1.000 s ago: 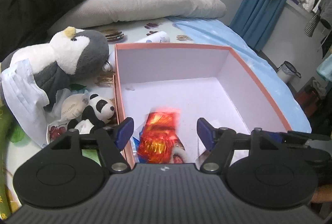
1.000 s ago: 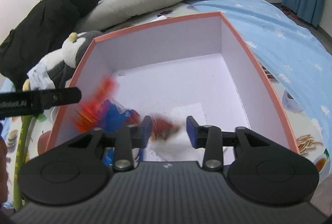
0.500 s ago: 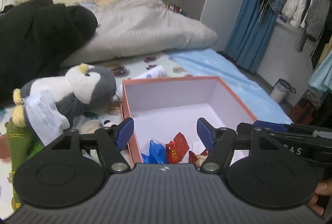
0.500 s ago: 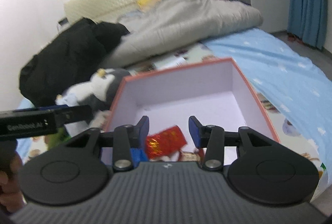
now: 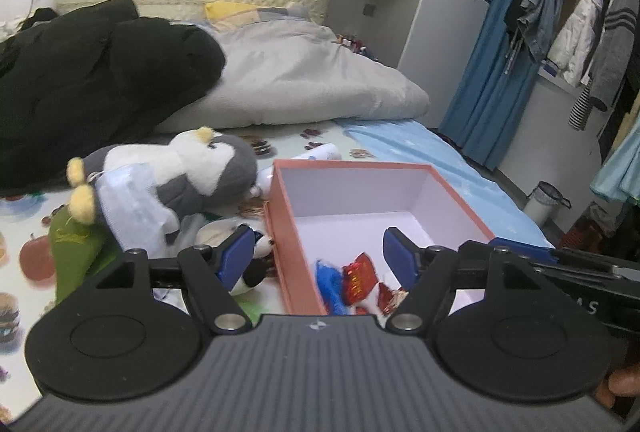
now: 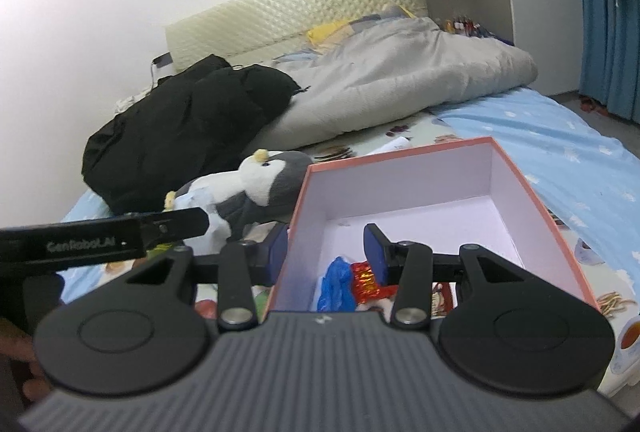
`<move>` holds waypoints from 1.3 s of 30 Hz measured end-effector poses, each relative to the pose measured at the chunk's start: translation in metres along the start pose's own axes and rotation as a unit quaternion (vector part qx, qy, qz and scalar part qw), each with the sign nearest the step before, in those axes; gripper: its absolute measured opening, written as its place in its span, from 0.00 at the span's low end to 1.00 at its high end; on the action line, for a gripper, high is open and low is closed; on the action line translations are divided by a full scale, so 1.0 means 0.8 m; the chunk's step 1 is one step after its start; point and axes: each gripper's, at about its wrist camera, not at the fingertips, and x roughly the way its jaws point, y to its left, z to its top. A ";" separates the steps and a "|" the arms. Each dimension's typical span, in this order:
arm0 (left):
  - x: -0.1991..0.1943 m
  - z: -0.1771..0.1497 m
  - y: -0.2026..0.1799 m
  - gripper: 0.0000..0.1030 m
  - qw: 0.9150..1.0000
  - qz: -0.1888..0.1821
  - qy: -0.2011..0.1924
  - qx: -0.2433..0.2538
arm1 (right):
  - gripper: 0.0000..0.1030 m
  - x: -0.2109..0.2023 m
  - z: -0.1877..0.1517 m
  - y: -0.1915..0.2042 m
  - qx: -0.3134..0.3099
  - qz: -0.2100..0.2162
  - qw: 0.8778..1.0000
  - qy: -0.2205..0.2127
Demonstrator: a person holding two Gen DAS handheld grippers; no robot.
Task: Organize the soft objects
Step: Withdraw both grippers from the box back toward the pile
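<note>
An open pink-rimmed box [image 5: 280,216] [image 6: 532,192] with a white inside sits on the bed. A blue bag [image 5: 330,282] [image 6: 336,284] and red foil packets [image 5: 360,274] [image 6: 366,282] lie at its near end. A grey and white penguin plush [image 5: 188,172] [image 6: 264,184] wearing a face mask [image 5: 132,200] lies left of the box. A small panda plush [image 5: 256,264] lies by the box's near left corner. My left gripper [image 5: 318,258] is open and empty above the box's left wall. My right gripper [image 6: 326,252] is open and empty above the near end.
A black jacket [image 5: 88,80] [image 6: 188,120] and a grey duvet [image 5: 304,80] [image 6: 400,84] lie at the back of the bed. A green bag [image 5: 76,248] lies left of the penguin. A white tube [image 5: 320,154] lies behind the box. Blue curtains [image 5: 492,72] hang at right.
A red packet that was falling blurred into the box now lies still at its near end. Both grippers have risen and pulled back from the box, still open.
</note>
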 end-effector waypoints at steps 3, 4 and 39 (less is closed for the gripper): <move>-0.012 -0.010 0.014 0.74 1.000 0.010 -0.003 -0.008 | 0.44 -0.004 -0.009 0.012 -0.001 0.005 1.000 0.000; -0.015 -0.013 0.019 0.73 1.000 0.013 -0.003 -0.011 | 0.44 -0.005 -0.012 0.015 -0.001 0.007 1.000 -0.001; -0.097 -0.138 0.154 0.73 0.996 0.055 0.055 -0.041 | 0.44 -0.014 -0.139 0.144 -0.041 -0.001 0.998 0.054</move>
